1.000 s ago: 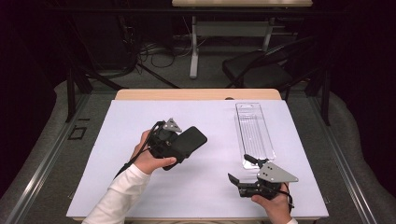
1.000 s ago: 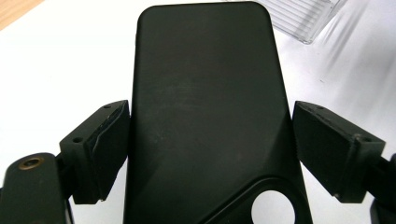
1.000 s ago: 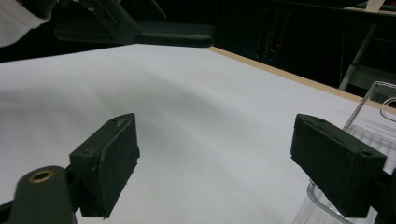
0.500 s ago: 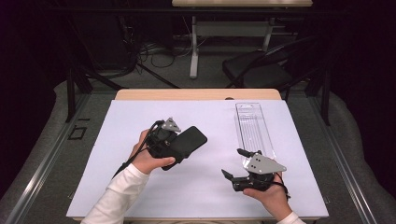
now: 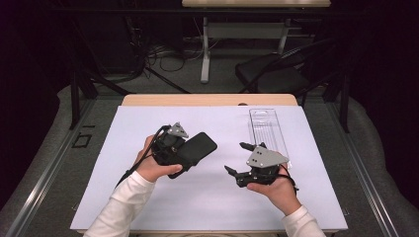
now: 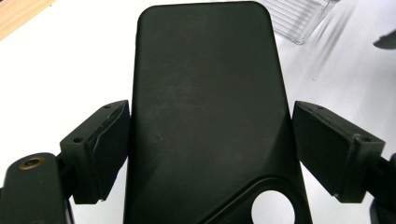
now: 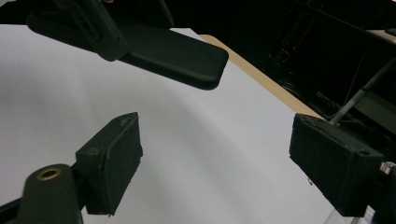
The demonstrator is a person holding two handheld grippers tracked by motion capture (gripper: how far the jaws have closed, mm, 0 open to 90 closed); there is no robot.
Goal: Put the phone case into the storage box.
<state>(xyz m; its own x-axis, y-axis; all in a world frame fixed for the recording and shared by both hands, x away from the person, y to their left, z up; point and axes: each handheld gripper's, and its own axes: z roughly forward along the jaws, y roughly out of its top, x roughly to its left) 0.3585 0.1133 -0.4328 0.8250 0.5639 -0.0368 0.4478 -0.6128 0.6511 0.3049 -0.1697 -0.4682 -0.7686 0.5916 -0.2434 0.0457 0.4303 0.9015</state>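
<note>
The left gripper [image 5: 190, 148] is clamped on a black phone case [image 6: 205, 107], held just above the white table cover [image 5: 123, 143], left of centre. The case looks light, matte and slightly flexible, with rounded corners and a round camera hole; the long edges are probably the best grip. The right gripper [image 5: 242, 160] stands apart, empty. A clear plastic package [image 5: 269, 128] lies far right.

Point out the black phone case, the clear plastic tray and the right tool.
black phone case [image 6: 205, 98], left gripper view, middle of its flat back.
clear plastic tray [image 5: 269, 129], high view, ribbed floor near its middle.
right tool [image 5: 238, 159], high view, gap midway between its fingertips.
</note>
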